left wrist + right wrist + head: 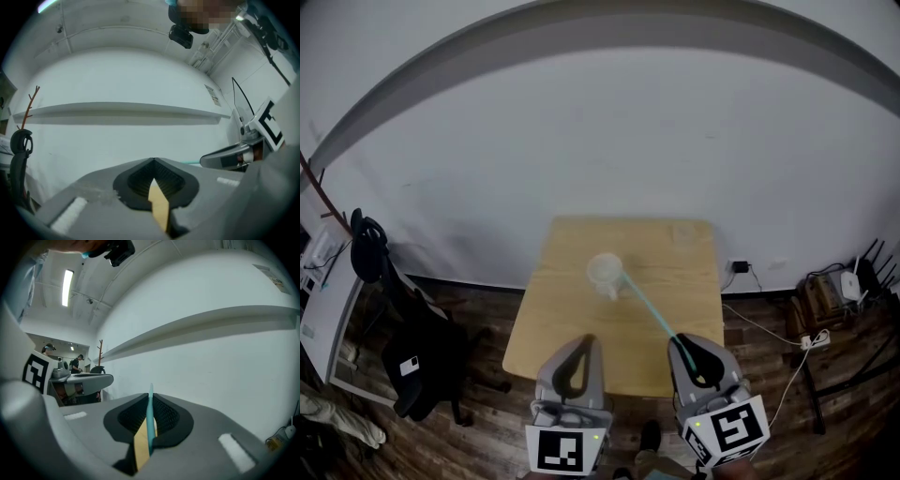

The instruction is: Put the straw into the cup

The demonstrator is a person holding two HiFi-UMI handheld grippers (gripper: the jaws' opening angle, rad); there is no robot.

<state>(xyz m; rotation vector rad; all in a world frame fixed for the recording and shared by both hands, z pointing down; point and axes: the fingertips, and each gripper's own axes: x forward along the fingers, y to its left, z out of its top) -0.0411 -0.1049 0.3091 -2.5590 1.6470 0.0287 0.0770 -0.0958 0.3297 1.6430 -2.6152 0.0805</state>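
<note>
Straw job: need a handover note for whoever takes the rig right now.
Left gripper: shut, nothing in it, by the table's near edge.
Right gripper: shut on the teal straw, which slants toward the clear cup on the table.
Done: straw gripped, far end at the cup's rim; can't tell if it's inside.
To do: seat the straw in the cup, release.

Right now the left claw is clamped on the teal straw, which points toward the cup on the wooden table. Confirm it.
Wrong claw. The right claw is clamped on the teal straw, as the right gripper view shows; the left claw is shut on nothing. The straw does point toward the cup on the wooden table.
</note>
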